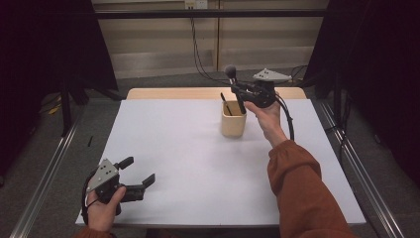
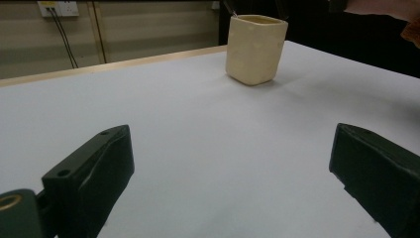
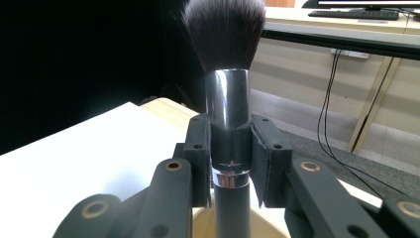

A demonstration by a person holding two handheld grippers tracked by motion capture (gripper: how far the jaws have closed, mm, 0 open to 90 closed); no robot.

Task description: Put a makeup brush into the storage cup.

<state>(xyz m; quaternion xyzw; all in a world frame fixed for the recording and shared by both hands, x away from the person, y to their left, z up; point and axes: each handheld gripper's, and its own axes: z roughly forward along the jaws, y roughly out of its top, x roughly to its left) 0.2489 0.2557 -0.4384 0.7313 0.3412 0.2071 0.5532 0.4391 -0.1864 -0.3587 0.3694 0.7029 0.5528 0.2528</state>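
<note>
A makeup brush point(image 1: 233, 82) with dark bristles and a silver ferrule point(image 3: 228, 106) stands upright, handle down into a cream square cup point(image 1: 233, 120) at the table's far middle. My right gripper point(image 1: 243, 90) is shut on the brush at the ferrule point(image 3: 229, 148), just above the cup's mouth. Another thin dark stick point(image 1: 224, 102) leans inside the cup. My left gripper point(image 1: 139, 171) rests at the near left of the table, open with nothing between its jaws point(image 2: 228, 168). The cup point(image 2: 256, 48) stands far ahead of it.
The white table top point(image 1: 188, 163) has a wooden strip point(image 1: 163, 93) along its far edge. Black curtains hang at both sides, metal rails run along the floor, and cables drop from a wall socket point(image 1: 195, 4) behind the table.
</note>
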